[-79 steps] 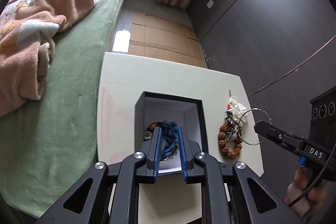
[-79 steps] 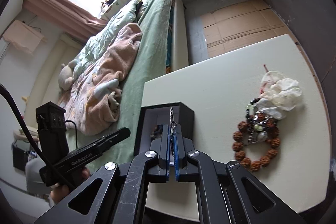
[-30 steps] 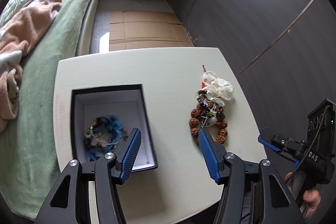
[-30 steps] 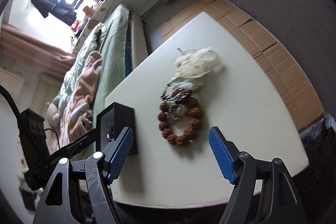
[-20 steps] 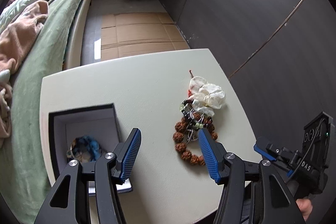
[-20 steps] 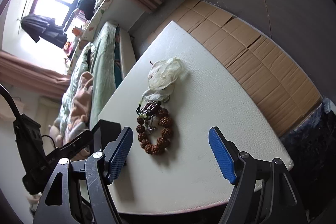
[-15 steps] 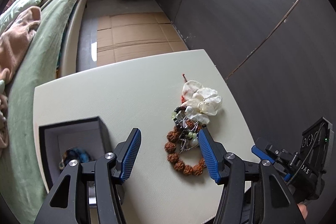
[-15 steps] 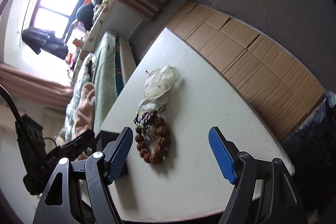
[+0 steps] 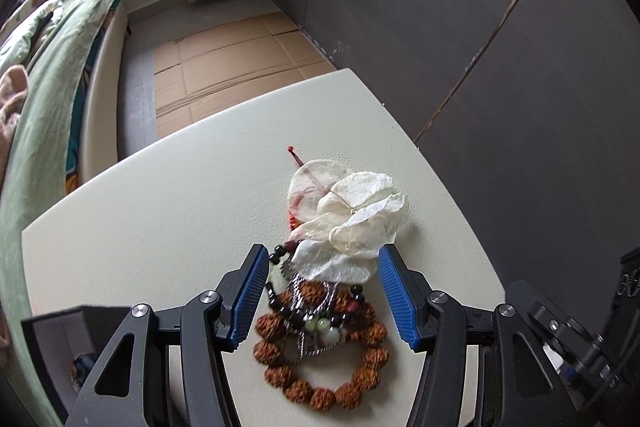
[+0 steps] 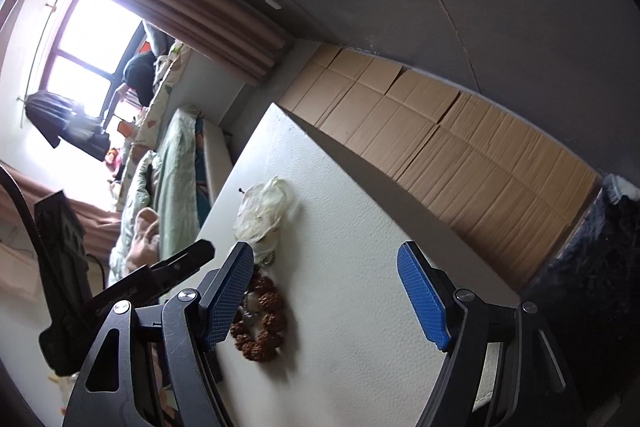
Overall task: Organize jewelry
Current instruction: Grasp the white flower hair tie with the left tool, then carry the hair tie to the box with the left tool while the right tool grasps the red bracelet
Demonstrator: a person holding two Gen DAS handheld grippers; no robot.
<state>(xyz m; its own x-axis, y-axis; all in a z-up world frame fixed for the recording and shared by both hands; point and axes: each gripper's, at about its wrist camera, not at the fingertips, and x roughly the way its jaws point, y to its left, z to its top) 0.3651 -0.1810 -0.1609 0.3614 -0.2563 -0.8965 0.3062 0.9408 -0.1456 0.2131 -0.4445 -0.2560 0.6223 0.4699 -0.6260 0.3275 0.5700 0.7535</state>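
Two tongs, both spread and empty, hover over the worktop (image 9: 160,211). Left tongs (image 9: 322,297) straddle the jewelry pile (image 9: 320,327) near the right edge; right tongs (image 10: 326,297) wait beside it. Lower, pinch one strand only; the box (image 9: 52,343) sits near-left.

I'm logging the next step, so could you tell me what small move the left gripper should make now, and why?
Probably lower the left gripper and close on the jewelry pile: its jaws are open, straddling the brown bead bracelet and white petal piece, which lie on the table outside the black box.
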